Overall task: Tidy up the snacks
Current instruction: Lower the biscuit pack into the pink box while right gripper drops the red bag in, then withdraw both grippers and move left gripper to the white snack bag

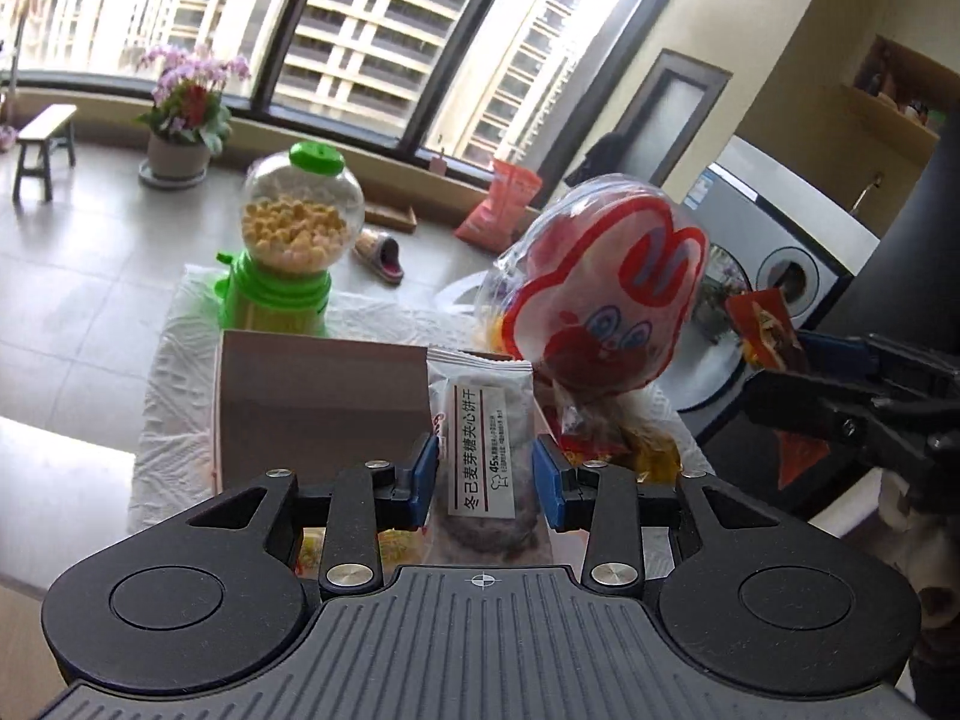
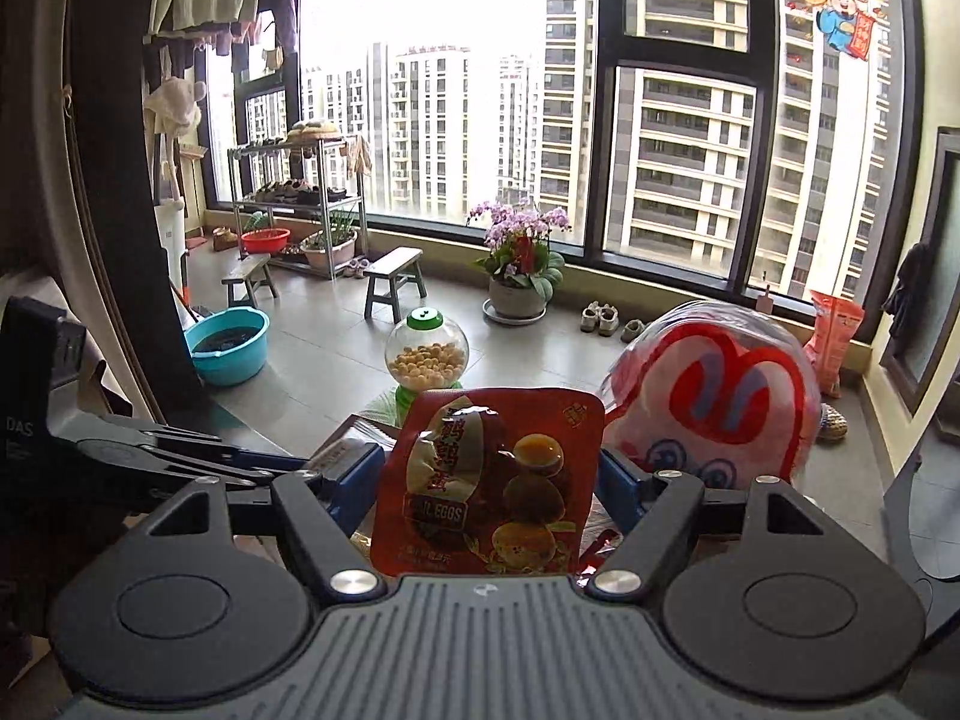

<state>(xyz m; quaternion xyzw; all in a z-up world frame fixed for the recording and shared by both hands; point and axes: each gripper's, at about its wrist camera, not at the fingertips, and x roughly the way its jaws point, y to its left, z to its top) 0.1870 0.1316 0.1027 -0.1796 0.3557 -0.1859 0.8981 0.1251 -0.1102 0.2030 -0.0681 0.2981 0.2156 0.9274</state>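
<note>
Both pairs of fingers are clamped on snacks, the left fingers (image 1: pixel 427 483) on a biscuit packet (image 1: pixel 485 468) above the desk (image 1: pixel 174 372), the right fingers (image 2: pixel 618 486) on a quail-egg pouch (image 2: pixel 486 486), whose slick foil could slip free.

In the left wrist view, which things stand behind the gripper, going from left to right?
Green candy dispenser → brown box → biscuit packet → rabbit-shaped bag → red snack pack in the right gripper.
</note>
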